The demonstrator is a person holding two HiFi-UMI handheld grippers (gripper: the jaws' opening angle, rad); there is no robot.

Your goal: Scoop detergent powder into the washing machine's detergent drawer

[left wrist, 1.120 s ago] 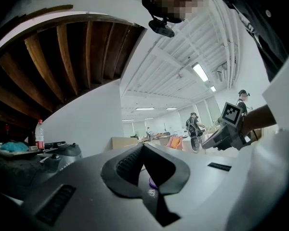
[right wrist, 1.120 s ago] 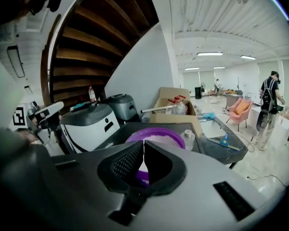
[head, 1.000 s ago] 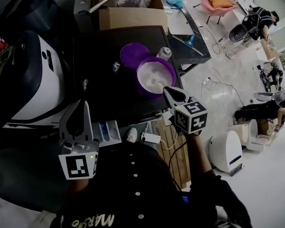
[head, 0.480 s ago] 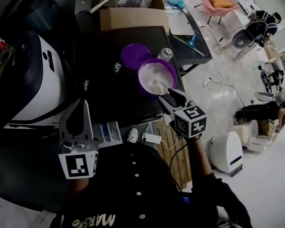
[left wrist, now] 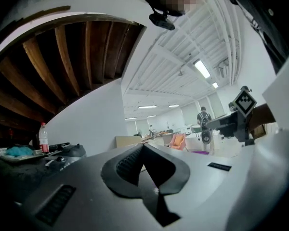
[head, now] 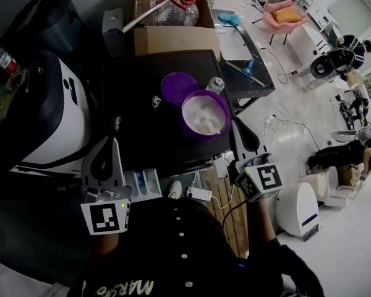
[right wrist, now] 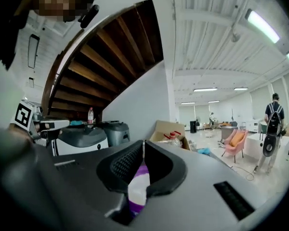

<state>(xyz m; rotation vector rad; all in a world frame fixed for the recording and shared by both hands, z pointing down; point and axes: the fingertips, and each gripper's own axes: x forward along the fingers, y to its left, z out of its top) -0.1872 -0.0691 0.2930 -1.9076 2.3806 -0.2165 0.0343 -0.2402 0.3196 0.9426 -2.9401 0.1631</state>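
Detergent powder (head: 204, 113) sits in one purple tub (head: 203, 135) on the dark worktop (head: 136, 141), w/ one lid (head: 177, 86) and one bottle (head: 216, 84) beside it; pale hall floor (head: 297, 104) at right. One washing machine (head: 55, 122) at left, detergent drawer (head: 143, 184) out. We see both grippers clenched: left gripper (left wrist: 143, 148) empty, right gripper (right wrist: 143, 146) just closed, purple-white showing thru its gap.

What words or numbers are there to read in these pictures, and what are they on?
Pale print on the person's dark shirt: cut by the picture's edge; seems to begin "MAR", rest unclear.
Square markers on the two cubes: black-and-white patterns, no letters.
Bottle label: red, too small to read.
Nothing else can be read.
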